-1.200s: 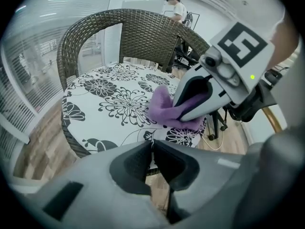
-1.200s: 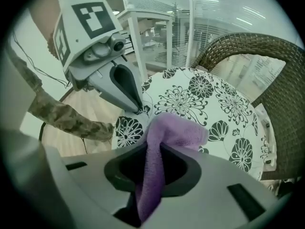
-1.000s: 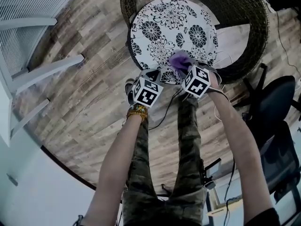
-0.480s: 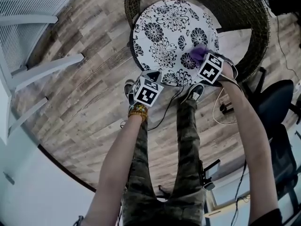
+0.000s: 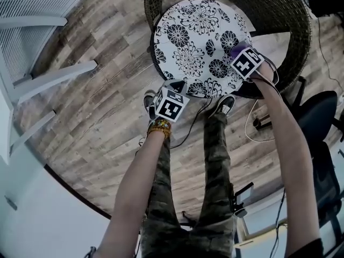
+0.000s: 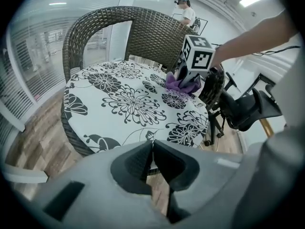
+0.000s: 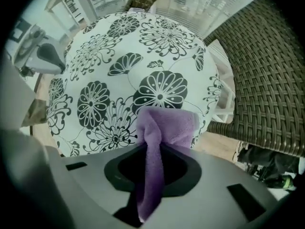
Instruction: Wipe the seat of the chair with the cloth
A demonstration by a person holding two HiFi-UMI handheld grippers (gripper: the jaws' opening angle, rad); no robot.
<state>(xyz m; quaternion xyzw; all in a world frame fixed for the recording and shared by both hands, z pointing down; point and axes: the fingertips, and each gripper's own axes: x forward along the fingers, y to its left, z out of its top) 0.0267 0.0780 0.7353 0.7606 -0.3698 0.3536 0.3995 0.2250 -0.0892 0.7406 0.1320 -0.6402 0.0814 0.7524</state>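
Observation:
A wicker chair (image 5: 285, 15) carries a round seat cushion (image 5: 188, 31) printed with black flowers on white. My right gripper (image 5: 239, 51) points down over the cushion's right edge, shut on a purple cloth (image 7: 164, 125) that lies pressed on the cushion (image 7: 119, 61). From the left gripper view the same cloth (image 6: 181, 84) shows under the right gripper (image 6: 187, 78). My left gripper (image 5: 173, 86) hovers at the cushion's near edge (image 6: 124, 104), jaws shut with nothing between them.
The wicker backrest (image 7: 271, 70) curves close behind the right gripper. A dark office chair (image 5: 317, 112) stands to the right on the wood floor (image 5: 91, 106). White frame legs (image 5: 54, 74) stand at the left. My legs and shoes (image 5: 223, 105) are just below the seat.
My right gripper has slid the purple cloth from the cushion's near middle edge out to its right edge. The left gripper has stayed in place.

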